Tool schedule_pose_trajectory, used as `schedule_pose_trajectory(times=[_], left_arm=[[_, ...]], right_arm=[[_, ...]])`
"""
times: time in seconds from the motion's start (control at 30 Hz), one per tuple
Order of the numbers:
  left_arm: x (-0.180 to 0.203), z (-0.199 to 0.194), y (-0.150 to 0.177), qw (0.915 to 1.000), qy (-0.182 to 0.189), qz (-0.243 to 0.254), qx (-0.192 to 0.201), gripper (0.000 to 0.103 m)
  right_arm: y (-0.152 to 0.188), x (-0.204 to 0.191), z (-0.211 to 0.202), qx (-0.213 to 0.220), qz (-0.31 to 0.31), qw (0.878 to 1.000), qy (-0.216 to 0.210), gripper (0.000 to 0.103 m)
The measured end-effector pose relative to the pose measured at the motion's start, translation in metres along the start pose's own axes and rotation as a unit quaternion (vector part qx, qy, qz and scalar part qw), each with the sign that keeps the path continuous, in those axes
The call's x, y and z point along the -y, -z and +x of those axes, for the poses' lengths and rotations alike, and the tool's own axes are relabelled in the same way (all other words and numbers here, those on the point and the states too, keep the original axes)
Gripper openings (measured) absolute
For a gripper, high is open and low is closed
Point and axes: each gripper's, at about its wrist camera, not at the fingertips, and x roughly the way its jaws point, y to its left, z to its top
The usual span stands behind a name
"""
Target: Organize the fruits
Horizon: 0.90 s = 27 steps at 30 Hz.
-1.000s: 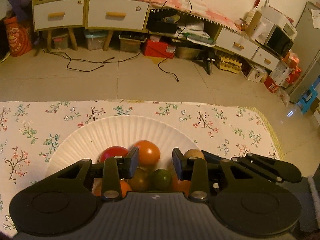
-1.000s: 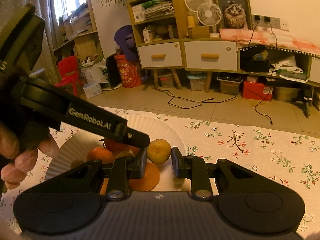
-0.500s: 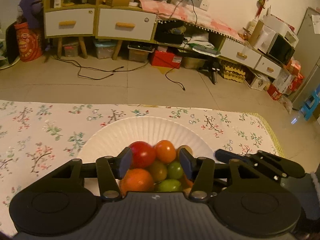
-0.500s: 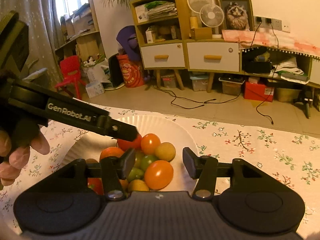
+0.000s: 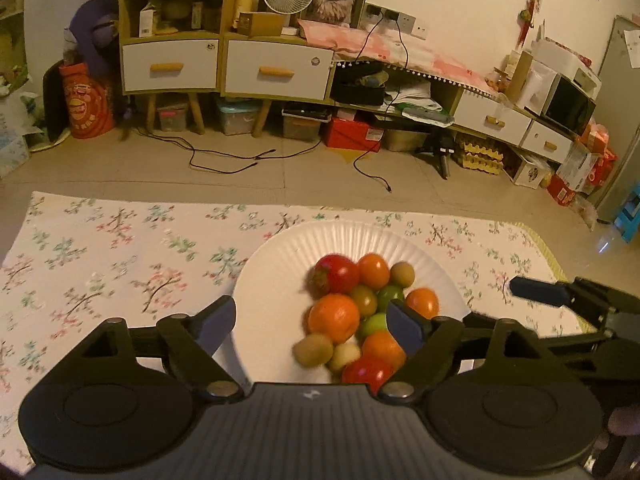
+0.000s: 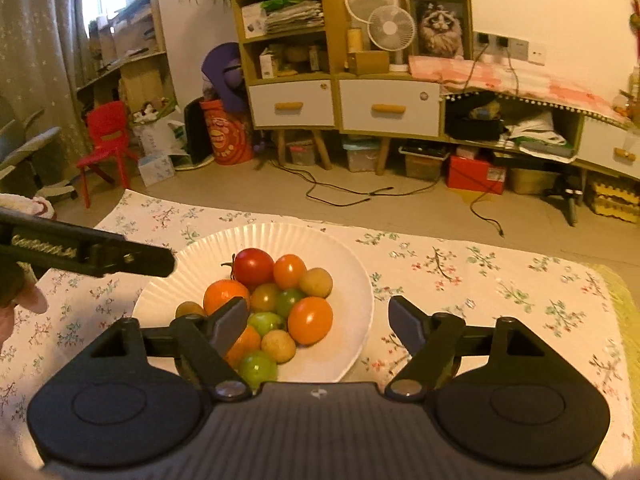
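Both grippers have lifted off the fruits (image 6: pixel 276 312), piled on the plate (image 6: pixel 356 264) mid-worktop. Left gripper (image 5: pixel 308 322) and right gripper (image 6: pixel 318 320) fingers are opening, empty. We judge placement finished; next, we withdraw clear.

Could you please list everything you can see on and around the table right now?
paper plate: one, white, on the tablecloth, holding all the fruit
red tomato: one clear at the far side of the pile; another red one at the near edge in the left view
orange fruits: several, in the pile
green fruits: about three, middle and near side
tan fruits: a few, at the pile's edges
tablecloth: one, white with flowers
cabinet: wooden, white drawers, against the far wall
fans: two, white, on the cabinet
chair: one, red, on the floor
left gripper: jaws opening, nothing held
right gripper: jaws opening, nothing held
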Motion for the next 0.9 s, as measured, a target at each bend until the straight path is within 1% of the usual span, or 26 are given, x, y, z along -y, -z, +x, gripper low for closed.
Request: schedule_pose_trajectory(times=[0.07, 0.23, 0.3, 0.4, 0.6, 0.7, 0.8, 0.9], left_arm=[[-0.002, -0.005, 0.005, 1.0000, -0.006, -0.001, 0.000, 0.095], [-0.008, -0.018, 0.022, 0.9999, -0.007, -0.006, -0.007, 0.096], [-0.009, -0.021, 0.029, 0.9998, -0.008, -0.012, -0.013, 0.101], [-0.010, -0.027, 0.039, 0.9997, -0.017, -0.010, -0.016, 0.102], [-0.006, -0.035, 0.060, 0.9986, -0.038, -0.003, -0.037, 0.102], [-0.002, -0.039, 0.070, 0.9975, -0.048, 0.002, -0.052, 0.102], [0.003, -0.042, 0.079, 0.9964, -0.058, 0.004, -0.061, 0.102], [0.007, -0.048, 0.084, 0.9960, -0.065, 0.002, -0.062, 0.102]], right_arm=[[0.002, -0.003, -0.004, -0.003, 0.003, 1.000, 0.011, 0.079], [0.006, -0.009, -0.012, -0.015, 0.015, 0.999, 0.035, 0.087], [0.009, -0.013, -0.014, -0.023, 0.016, 0.998, 0.048, 0.089], [0.017, -0.018, -0.018, -0.035, 0.021, 0.997, 0.058, 0.092], [0.031, -0.027, -0.028, -0.057, 0.050, 0.994, 0.082, 0.095], [0.034, -0.033, -0.032, -0.065, 0.048, 0.992, 0.100, 0.097], [0.038, -0.042, -0.037, -0.069, 0.049, 0.991, 0.102, 0.100], [0.043, -0.051, -0.041, -0.080, 0.045, 0.990, 0.107, 0.100]])
